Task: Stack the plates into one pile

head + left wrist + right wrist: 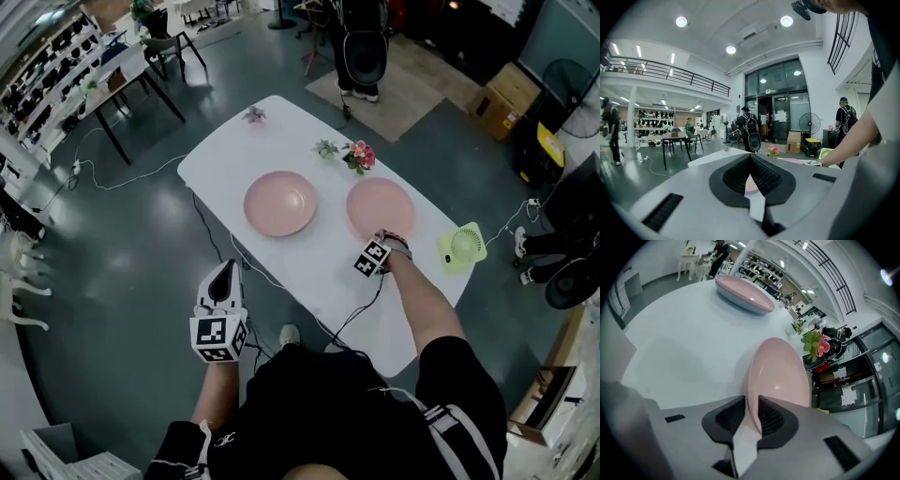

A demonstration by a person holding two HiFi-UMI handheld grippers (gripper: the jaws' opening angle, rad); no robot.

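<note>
Two pink plates lie apart on the white table [314,267]: the left plate [281,203] and the right plate [380,208]. My right gripper [382,240] is at the near rim of the right plate. In the right gripper view that rim [780,376] stands between the two dark pads [774,417], which close on it, gripper [751,400]. The other plate [743,289] lies farther off. My left gripper [225,270] hangs off the table's near left side over the floor, holding nothing. In its own view the gripper [751,157] has its jaws meeting at the tips.
Pink flowers [359,155], a small green plant [325,148] and another small flower [254,114] stand along the table's far edge. A green fan [461,247] lies at the right end. A cable [356,314] crosses the near part of the table. A person stands beyond the far end.
</note>
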